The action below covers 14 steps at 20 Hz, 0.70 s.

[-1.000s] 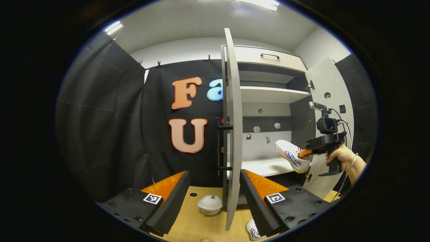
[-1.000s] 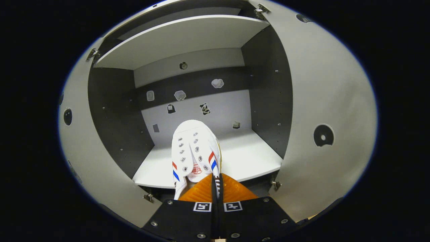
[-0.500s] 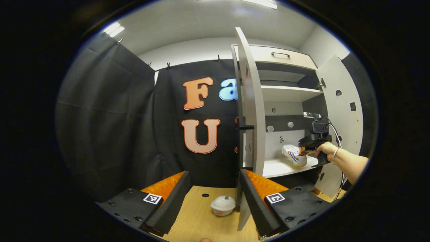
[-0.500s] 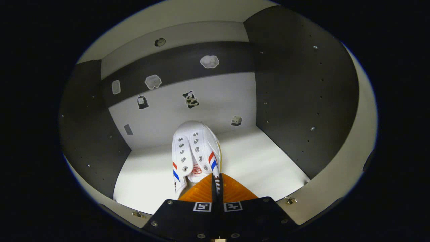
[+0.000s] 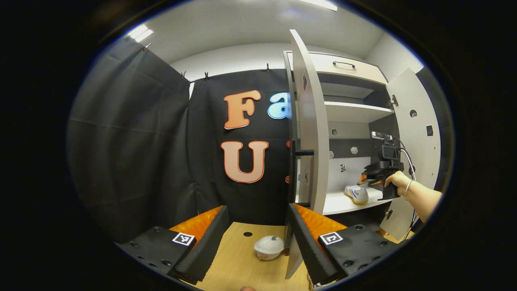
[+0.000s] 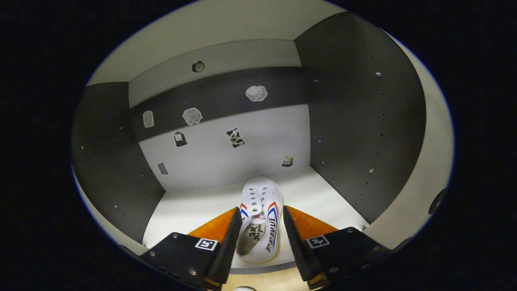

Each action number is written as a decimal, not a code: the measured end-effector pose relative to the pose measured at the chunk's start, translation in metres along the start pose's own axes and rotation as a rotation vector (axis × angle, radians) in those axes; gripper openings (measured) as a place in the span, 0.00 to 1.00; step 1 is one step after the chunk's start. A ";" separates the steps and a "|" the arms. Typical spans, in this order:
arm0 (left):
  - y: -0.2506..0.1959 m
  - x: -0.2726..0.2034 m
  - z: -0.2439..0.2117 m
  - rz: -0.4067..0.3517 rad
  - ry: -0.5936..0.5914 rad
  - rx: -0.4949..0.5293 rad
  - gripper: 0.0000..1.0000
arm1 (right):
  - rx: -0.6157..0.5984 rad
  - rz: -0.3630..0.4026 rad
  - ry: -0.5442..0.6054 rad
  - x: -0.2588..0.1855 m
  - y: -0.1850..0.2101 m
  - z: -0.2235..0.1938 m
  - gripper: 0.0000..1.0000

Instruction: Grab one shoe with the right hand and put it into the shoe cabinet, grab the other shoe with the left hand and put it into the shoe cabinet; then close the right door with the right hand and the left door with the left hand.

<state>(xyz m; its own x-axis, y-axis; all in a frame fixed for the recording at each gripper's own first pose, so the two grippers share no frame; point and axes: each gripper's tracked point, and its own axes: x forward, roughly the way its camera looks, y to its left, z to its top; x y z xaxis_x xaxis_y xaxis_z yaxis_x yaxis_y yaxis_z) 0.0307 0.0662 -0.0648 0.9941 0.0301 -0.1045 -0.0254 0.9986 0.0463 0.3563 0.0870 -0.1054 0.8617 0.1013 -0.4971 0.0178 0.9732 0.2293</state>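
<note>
A white shoe (image 6: 260, 226) with red and blue stripes lies on the cabinet's lower shelf (image 6: 194, 210), toe toward the back wall. My right gripper (image 6: 261, 212) is open, a finger on each side of the shoe's heel and no pad pressing on it. In the left gripper view the same shoe (image 5: 357, 193) rests on the shelf with the right gripper (image 5: 366, 182) just behind it, held by a hand. My left gripper (image 5: 257, 208) is open over the wooden floor, holding nothing. A white sliver of the second shoe (image 5: 312, 284) pokes out below one finger.
Both cabinet doors stand open: the left door (image 5: 309, 141) edge-on close ahead, the right door (image 5: 412, 137) swung wide. A white lidded bowl (image 5: 268, 246) sits on the wooden floor (image 5: 238, 262) by the left door's foot. Small stickers dot the cabinet's back wall (image 6: 226, 157).
My right gripper lowered the shoe onto the shelf, opened and let it go. The left gripper view drifted slightly leftward; the left gripper stays open.
</note>
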 end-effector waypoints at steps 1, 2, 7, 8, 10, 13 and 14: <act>-0.004 0.000 -0.001 -0.011 0.001 0.001 0.94 | -0.010 0.008 -0.013 -0.012 0.000 0.004 0.71; -0.009 -0.001 -0.001 -0.024 0.000 0.002 0.94 | -0.018 0.015 -0.031 -0.025 0.000 0.008 0.83; -0.032 -0.010 -0.001 -0.070 -0.005 -0.014 0.96 | -0.069 0.043 -0.138 -0.097 -0.003 0.030 0.93; -0.036 -0.012 -0.001 -0.079 -0.002 -0.015 0.94 | -0.079 0.048 -0.160 -0.111 -0.004 0.034 0.93; -0.047 -0.017 -0.002 -0.100 0.002 -0.012 0.94 | -0.098 0.054 -0.200 -0.139 -0.008 0.038 0.93; -0.065 -0.025 -0.006 -0.140 0.012 -0.018 0.94 | -0.132 0.045 -0.262 -0.181 -0.019 0.043 0.93; -0.072 -0.027 -0.008 -0.152 0.022 -0.023 0.94 | -0.145 0.035 -0.285 -0.194 -0.025 0.045 0.93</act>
<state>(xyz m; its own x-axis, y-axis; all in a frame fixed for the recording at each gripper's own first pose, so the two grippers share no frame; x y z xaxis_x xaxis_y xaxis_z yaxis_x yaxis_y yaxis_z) 0.0050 -0.0061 -0.0728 0.9841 -0.1210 -0.1299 0.1228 0.9924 0.0057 0.2118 0.0339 0.0231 0.9682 0.0932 -0.2321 -0.0690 0.9915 0.1102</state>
